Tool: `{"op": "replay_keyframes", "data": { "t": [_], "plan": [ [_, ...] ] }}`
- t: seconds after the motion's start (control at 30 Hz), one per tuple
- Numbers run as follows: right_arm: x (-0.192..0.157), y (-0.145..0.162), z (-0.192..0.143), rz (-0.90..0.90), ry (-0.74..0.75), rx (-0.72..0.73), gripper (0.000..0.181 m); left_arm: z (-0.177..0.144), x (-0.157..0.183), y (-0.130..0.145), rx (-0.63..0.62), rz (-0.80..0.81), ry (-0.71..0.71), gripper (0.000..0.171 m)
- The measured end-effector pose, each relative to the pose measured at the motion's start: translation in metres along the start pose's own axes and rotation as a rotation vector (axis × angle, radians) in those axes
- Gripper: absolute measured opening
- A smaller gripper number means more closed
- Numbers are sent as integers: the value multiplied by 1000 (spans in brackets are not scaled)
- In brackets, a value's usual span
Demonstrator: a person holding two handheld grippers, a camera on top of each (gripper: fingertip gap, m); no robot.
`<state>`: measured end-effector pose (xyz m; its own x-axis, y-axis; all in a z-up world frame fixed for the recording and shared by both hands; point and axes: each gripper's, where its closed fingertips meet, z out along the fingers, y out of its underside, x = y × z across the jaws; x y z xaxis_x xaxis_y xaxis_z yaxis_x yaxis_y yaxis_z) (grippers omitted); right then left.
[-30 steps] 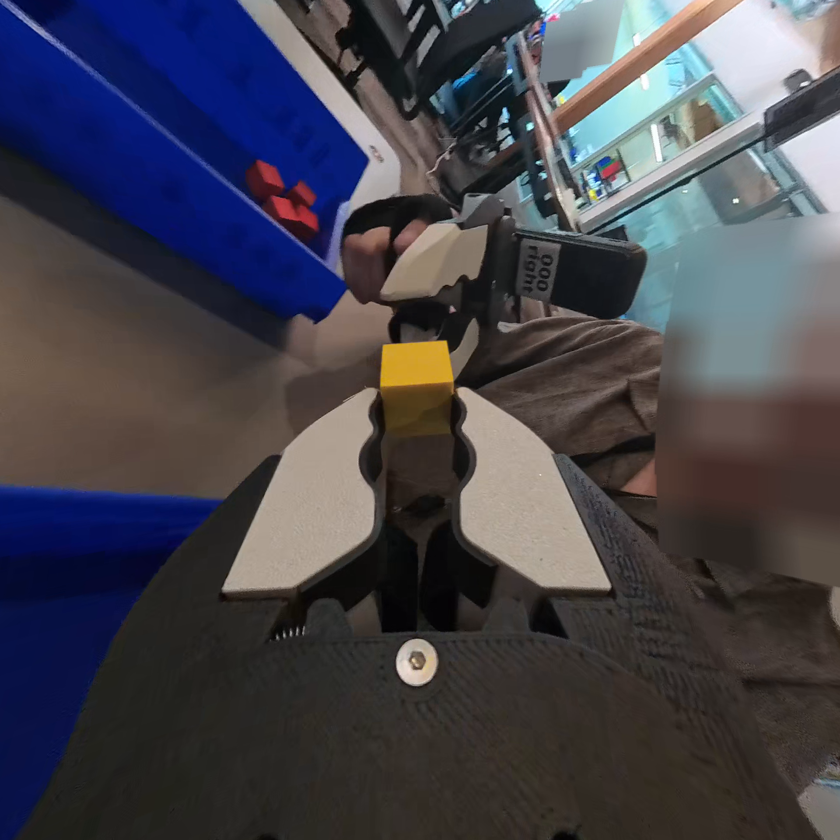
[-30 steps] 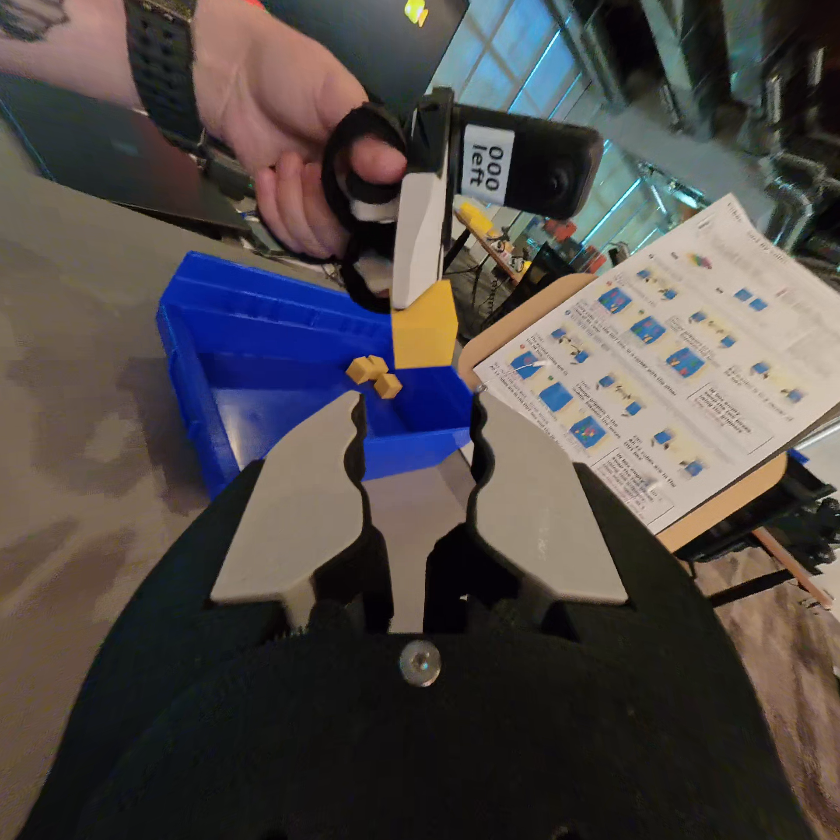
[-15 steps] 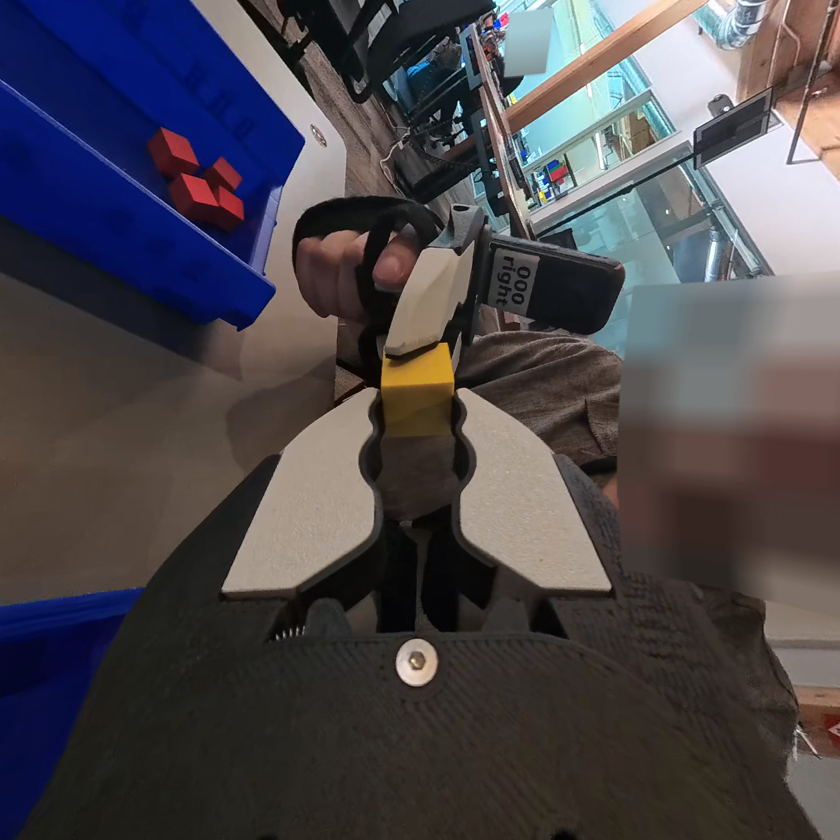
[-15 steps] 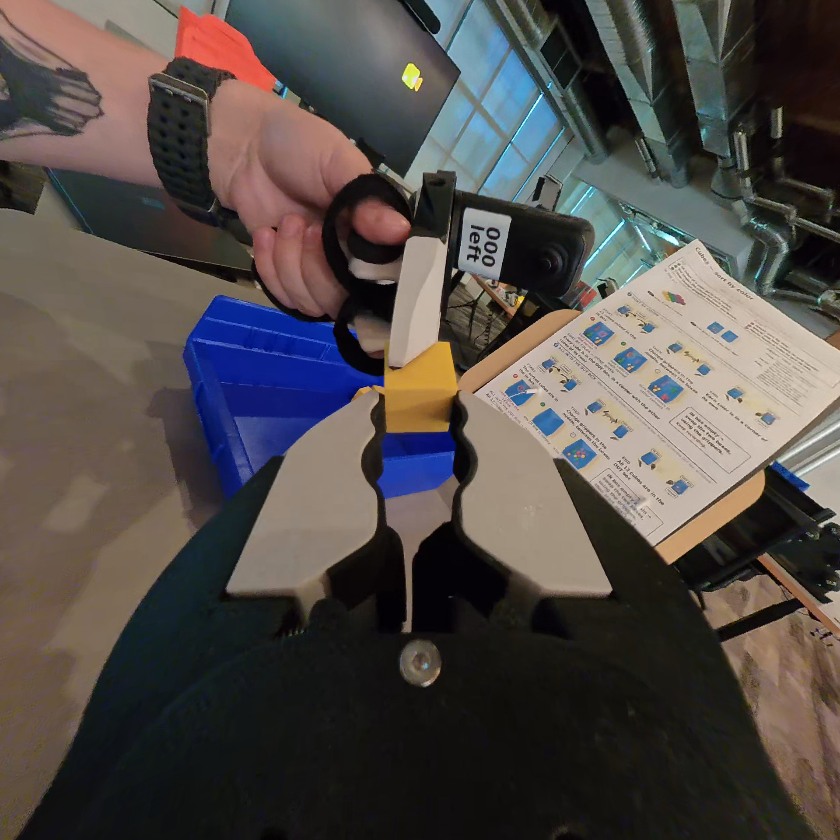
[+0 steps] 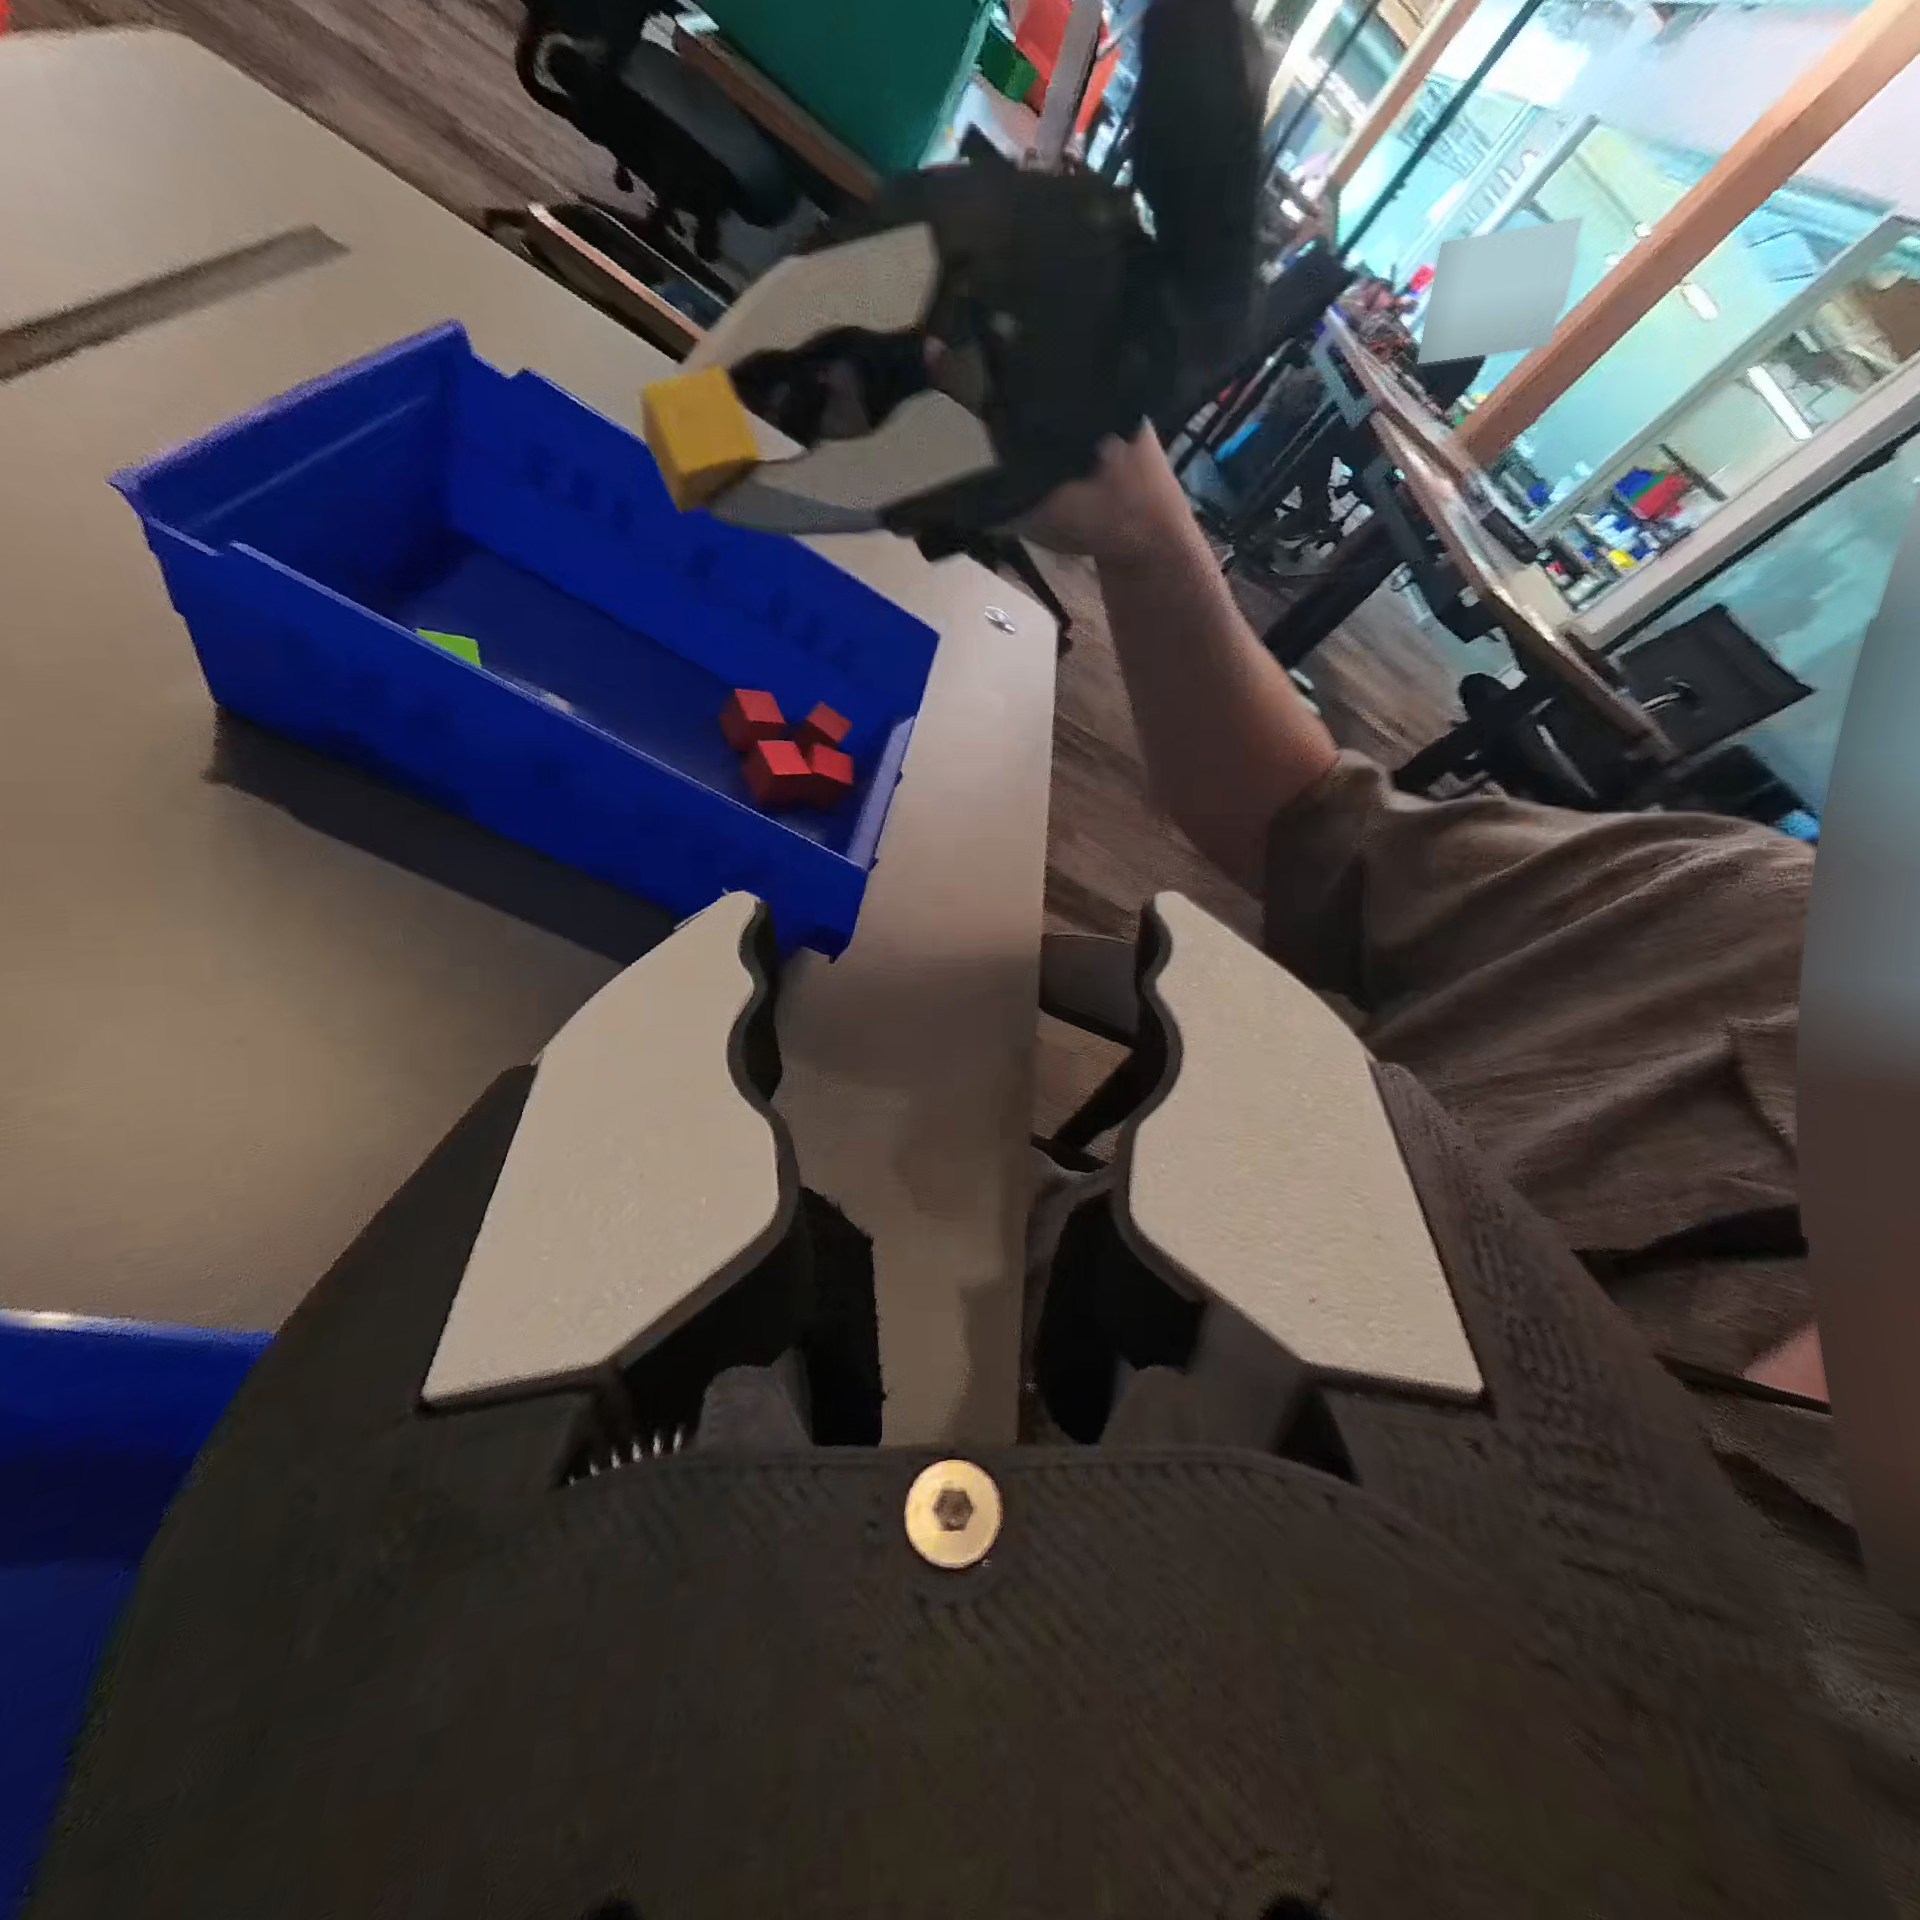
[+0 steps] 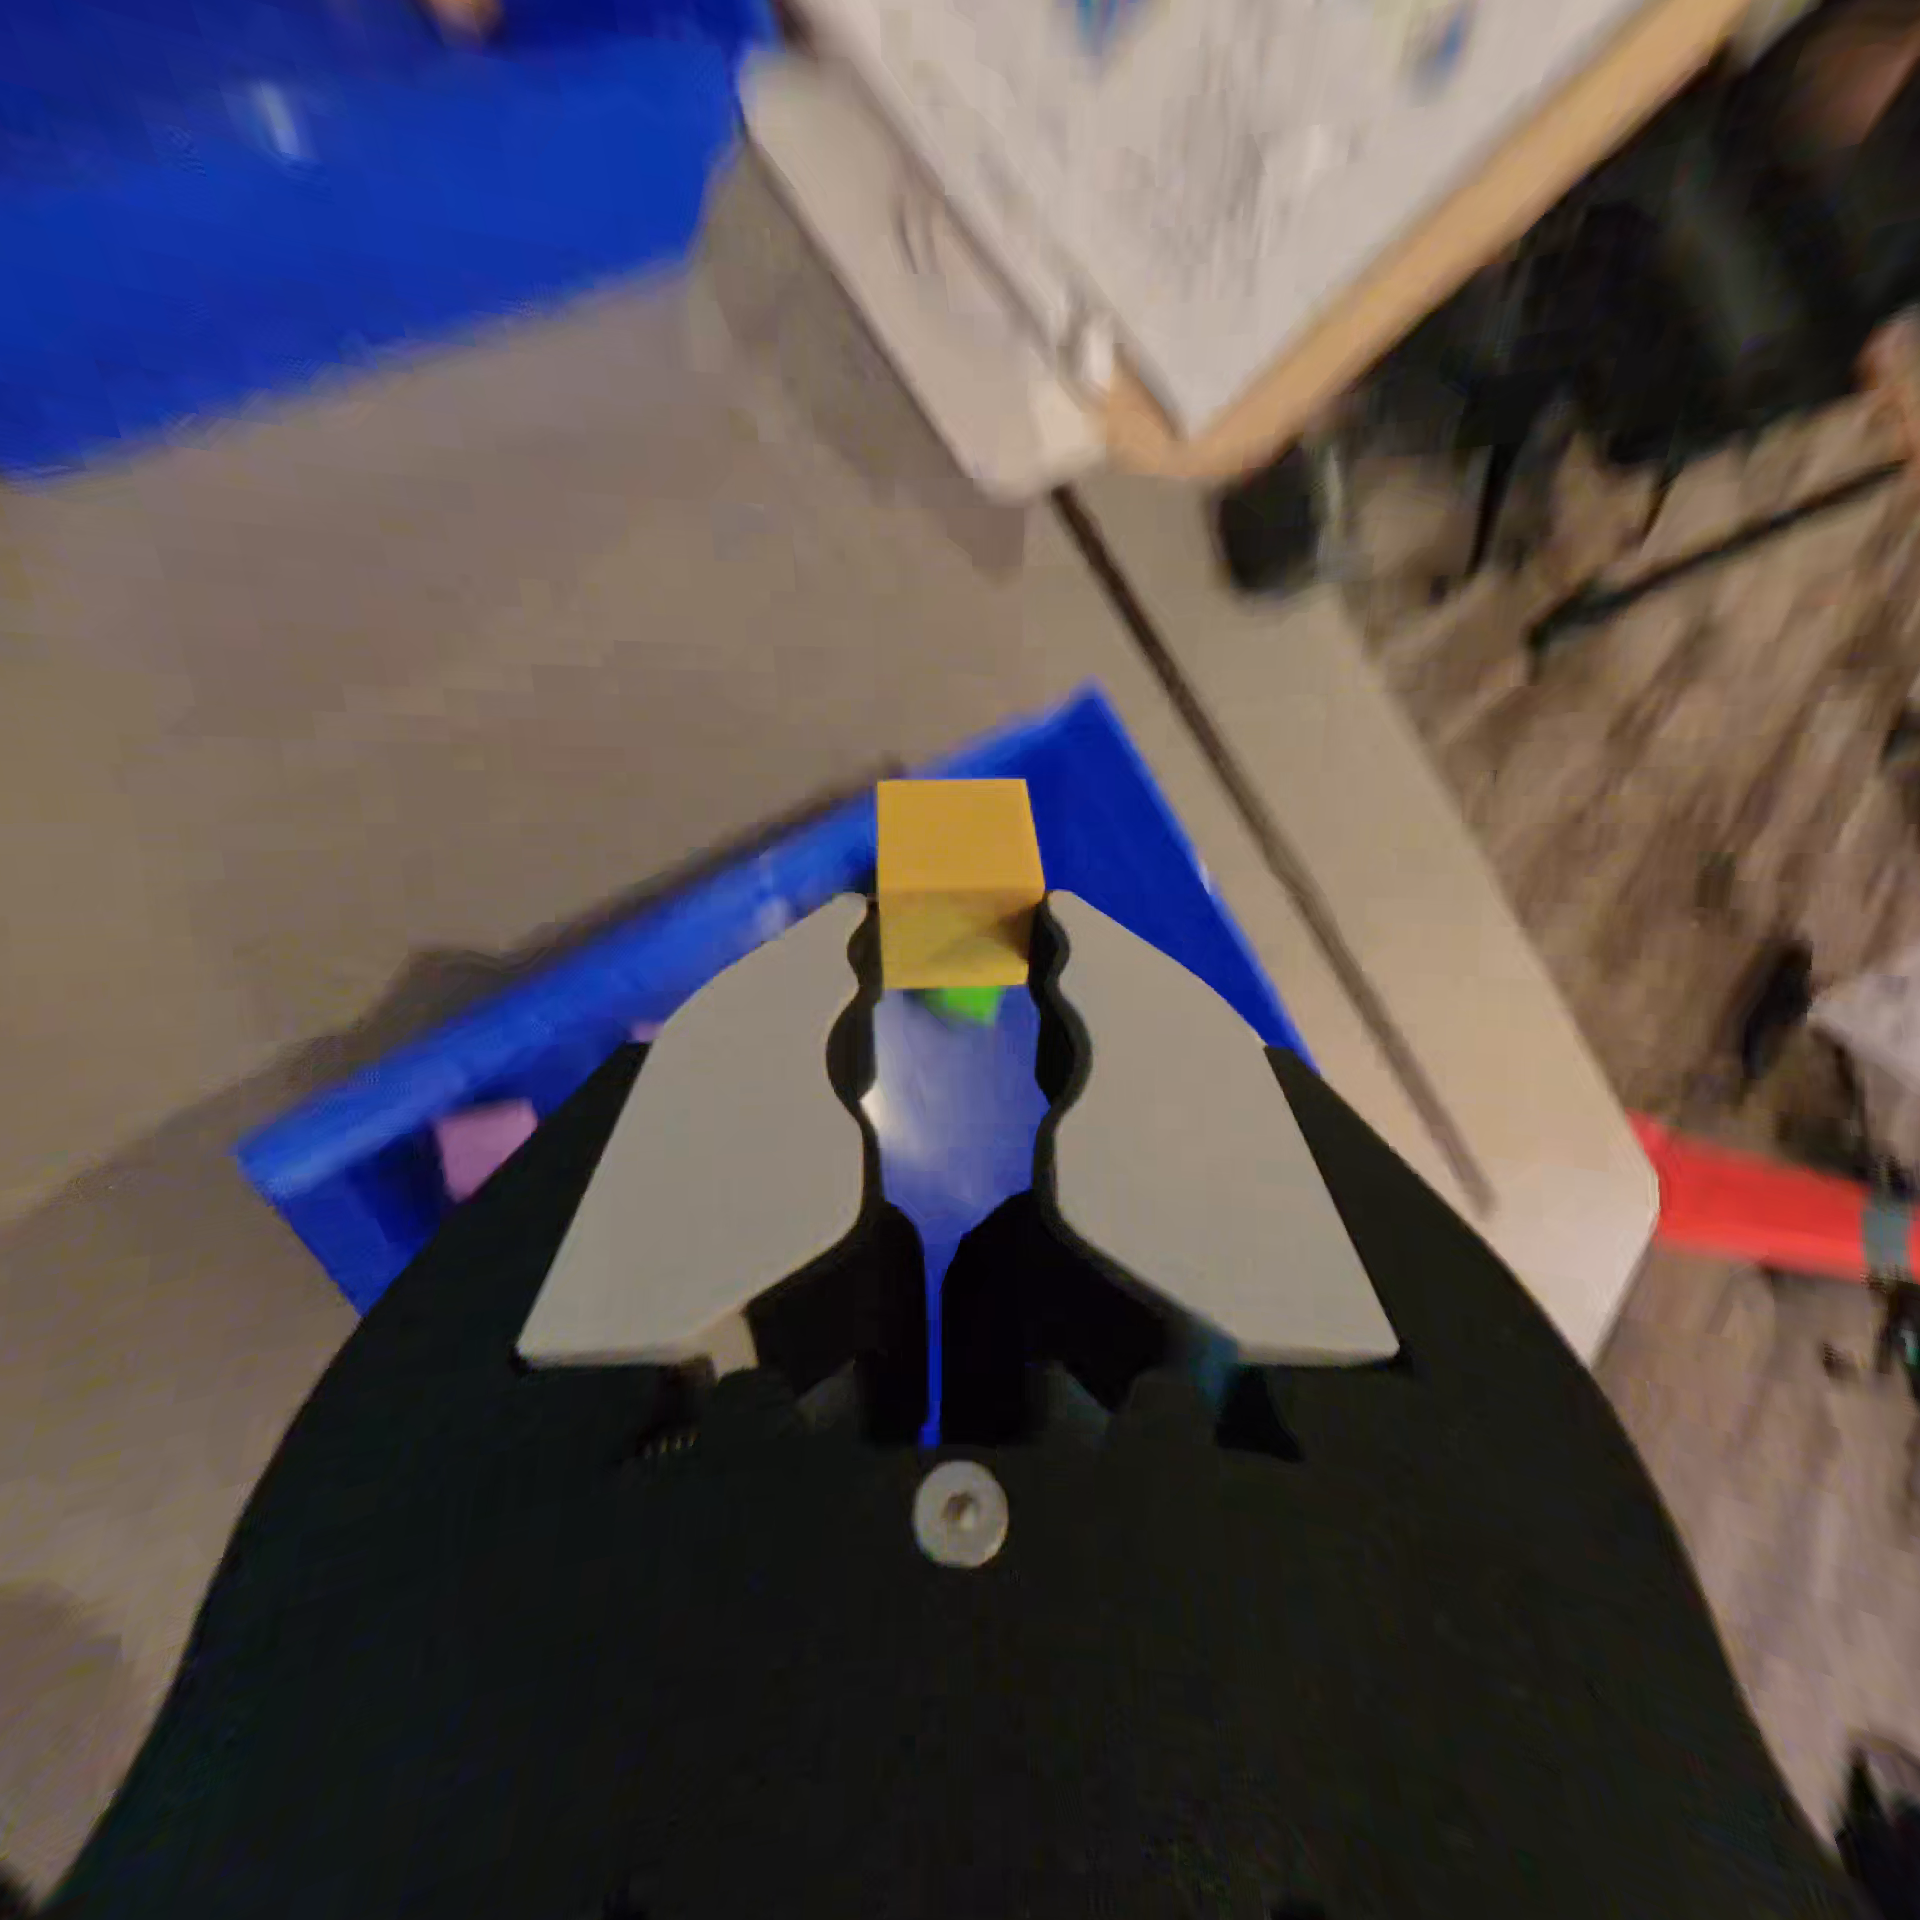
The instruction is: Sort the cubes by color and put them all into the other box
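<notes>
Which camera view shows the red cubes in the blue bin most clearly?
The left wrist view: the red cubes lie sharp and unobstructed in one end of the blue bin. The right wrist view is blurred and shows no red cubes.

A grey table [image 5: 208,1039] carries a blue bin [image 5: 520,748] holding a cluster of small red cubes [image 5: 790,753] near one end and a green piece [image 5: 452,649] farther along, while the corner of a second blue bin [image 5: 83,1455] shows at the lower left. Beyond the table edge stand black office chairs [image 5: 665,135], long desks [image 5: 1455,499], glass partitions [image 5: 1662,343] and a slanting wooden beam [image 5: 1662,239]. The blurred right wrist view adds a purple cube [image 6: 483,1143] in the near bin, a printed sheet [image 6: 1195,156] lying on a wooden board [image 6: 1403,291], and a red-orange object [image 6: 1766,1216] on the carpet [image 6: 1662,831].
</notes>
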<state>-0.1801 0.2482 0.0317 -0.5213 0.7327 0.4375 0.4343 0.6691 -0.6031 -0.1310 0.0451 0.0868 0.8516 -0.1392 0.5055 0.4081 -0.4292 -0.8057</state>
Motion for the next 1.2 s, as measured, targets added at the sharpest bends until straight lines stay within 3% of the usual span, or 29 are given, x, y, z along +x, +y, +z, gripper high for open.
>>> {"op": "replay_keyframes", "data": {
  "t": [0.17,0.37,0.53,0.87,1.07,1.2],
  "plan": [
    [40,88,52,51,-52,-451,27,-11,13,14,51,77,-62,64],
    [51,147,102,318,-47,-723,28,-29,24,31,127,96,-120,62],
    [64,164,124,458,28,-742,28,-39,27,40,151,101,-149,62],
    [64,187,133,450,70,-864,28,-49,32,40,171,121,-141,60],
    [56,198,137,495,19,-892,29,-58,32,39,187,119,-150,60],
    [59,199,136,488,33,-889,45,-62,32,38,195,119,-152,59]
  ]
}}
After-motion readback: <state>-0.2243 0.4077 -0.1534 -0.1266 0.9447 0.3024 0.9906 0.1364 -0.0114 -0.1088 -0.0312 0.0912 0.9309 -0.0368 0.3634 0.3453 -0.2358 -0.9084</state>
